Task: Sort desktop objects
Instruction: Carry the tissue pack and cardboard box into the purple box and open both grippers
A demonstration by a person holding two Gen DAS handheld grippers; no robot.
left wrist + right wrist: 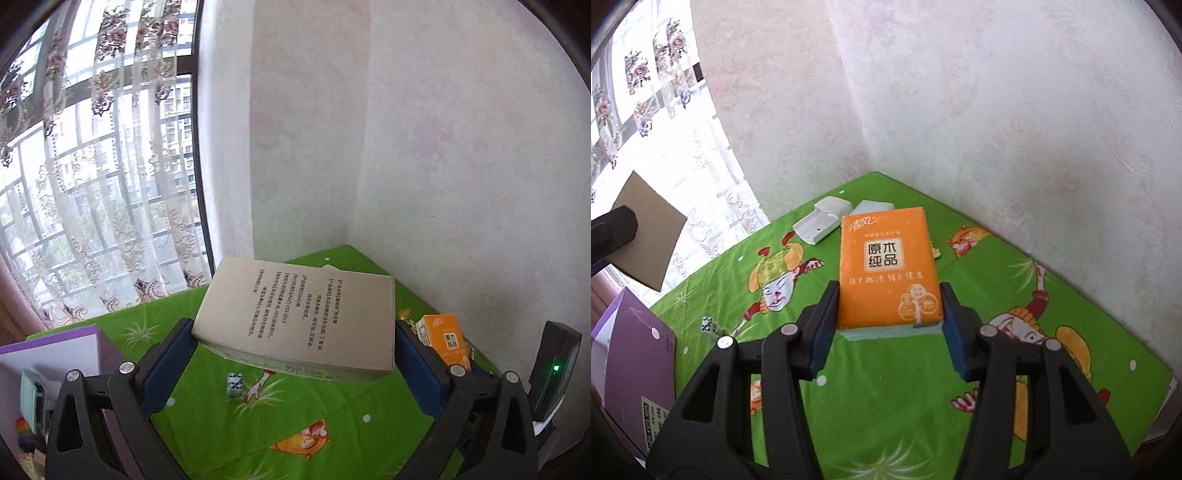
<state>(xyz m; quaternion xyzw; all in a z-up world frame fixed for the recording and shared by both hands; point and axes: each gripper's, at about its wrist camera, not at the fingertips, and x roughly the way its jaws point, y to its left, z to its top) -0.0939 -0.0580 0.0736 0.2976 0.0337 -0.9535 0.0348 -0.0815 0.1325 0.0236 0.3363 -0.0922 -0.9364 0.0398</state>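
The left gripper [295,328] pinches a grey cardboard box [299,314] above the green tabletop [258,424]; the right gripper [888,325] pinches an orange tissue pack [888,269].

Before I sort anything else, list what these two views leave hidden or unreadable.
- Purple box contents: left wrist view, cut off by the frame edge and the left gripper.
- Underside of the cardboard box: left wrist view, faces away.
- Small patterned cube: both views, too small to identify.
- Gold item: left wrist view, mostly behind the cardboard box and orange tissue pack.
- White objects: right wrist view, partly behind the tissue pack held by the right gripper.
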